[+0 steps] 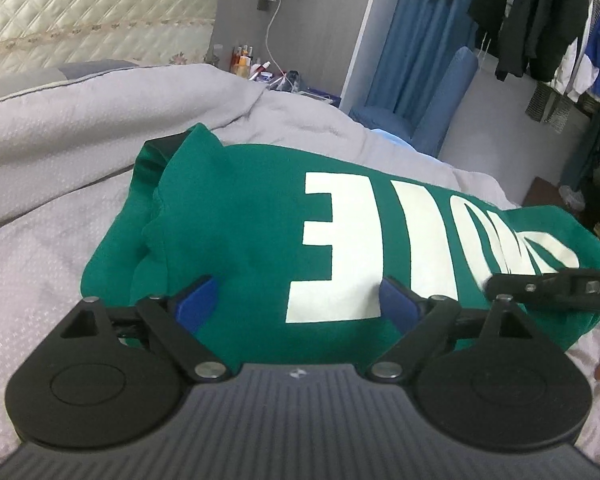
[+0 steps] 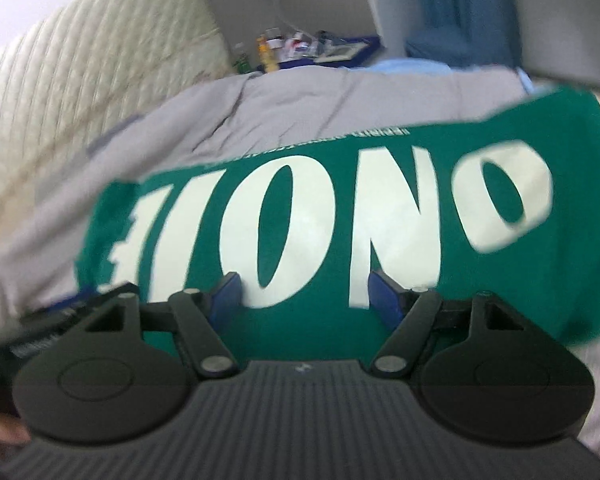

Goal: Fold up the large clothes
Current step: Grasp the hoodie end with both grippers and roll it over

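Note:
A green sweatshirt [image 1: 236, 216] with large white letters lies folded in a long band on the grey bedspread [image 1: 60, 152]. My left gripper [image 1: 298, 298] hovers over its near edge, blue pads [image 1: 198, 300] wide apart and open, with only flat cloth below them. In the right wrist view, which is blurred, my right gripper [image 2: 305, 298] stands open over the lettered part of the sweatshirt [image 2: 380, 184]. The right gripper's black finger [image 1: 548, 284] reaches in from the right in the left wrist view. Part of the left gripper [image 2: 60, 320] shows at the left of the right wrist view.
A quilted cream headboard [image 1: 80, 12] stands behind the bed. A bedside table with bottles [image 1: 246, 62] and a charger cable [image 1: 270, 28] is at the back. A blue chair [image 1: 432, 100] and hanging clothes [image 1: 540, 16] are to the right.

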`<state>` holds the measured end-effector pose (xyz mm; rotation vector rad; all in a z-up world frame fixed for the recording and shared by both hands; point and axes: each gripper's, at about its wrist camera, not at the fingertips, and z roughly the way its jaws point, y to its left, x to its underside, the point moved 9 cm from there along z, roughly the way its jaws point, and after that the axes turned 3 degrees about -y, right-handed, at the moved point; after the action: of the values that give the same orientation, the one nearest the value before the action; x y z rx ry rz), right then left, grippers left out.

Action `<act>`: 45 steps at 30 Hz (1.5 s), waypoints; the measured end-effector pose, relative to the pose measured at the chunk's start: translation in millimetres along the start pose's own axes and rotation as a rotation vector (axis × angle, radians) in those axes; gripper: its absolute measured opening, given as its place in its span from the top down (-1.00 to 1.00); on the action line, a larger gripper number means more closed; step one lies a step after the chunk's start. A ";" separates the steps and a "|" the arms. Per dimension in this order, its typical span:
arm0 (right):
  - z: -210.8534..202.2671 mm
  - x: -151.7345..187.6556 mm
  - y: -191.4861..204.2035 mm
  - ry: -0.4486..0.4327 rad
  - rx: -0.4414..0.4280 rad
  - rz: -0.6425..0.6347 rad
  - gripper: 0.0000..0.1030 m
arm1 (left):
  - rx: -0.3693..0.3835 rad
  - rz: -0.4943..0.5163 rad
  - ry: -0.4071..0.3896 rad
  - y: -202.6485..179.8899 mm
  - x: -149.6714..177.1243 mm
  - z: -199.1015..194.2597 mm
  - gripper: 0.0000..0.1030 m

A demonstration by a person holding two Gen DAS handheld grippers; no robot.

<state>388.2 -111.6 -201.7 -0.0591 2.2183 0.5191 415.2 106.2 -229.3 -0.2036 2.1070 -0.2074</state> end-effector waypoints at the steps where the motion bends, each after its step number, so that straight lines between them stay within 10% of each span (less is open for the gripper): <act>1: -6.0 3.2 1.1 0.005 -0.015 0.043 -0.42 | 0.006 -0.009 -0.002 1.1 -0.4 -0.8 -0.76; 5: -24.9 23.1 -1.5 0.039 -0.118 0.278 -0.80 | 0.024 -0.075 -0.009 7.1 -5.0 -5.3 -0.76; 17: 17.6 67.5 -44.2 0.143 -0.205 0.831 -0.86 | 0.182 -0.485 -0.026 40.0 -9.2 -62.6 -0.76; 28: 5.9 -0.4 -32.4 -0.097 -0.446 0.845 -0.89 | 0.372 -0.807 0.153 38.7 33.0 -14.6 -0.85; 34: 7.8 -14.8 -29.5 -0.118 -0.511 0.839 -0.89 | 0.459 -0.951 0.118 36.0 29.8 18.4 -0.89; 45: 19.3 25.7 -55.6 -0.026 -0.338 1.026 -0.88 | 0.379 -1.092 0.066 60.6 24.8 54.2 -0.89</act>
<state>397.5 -151.6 -251.1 0.9381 1.9763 1.4166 445.0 155.8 -291.5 -1.1056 1.7649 -1.2421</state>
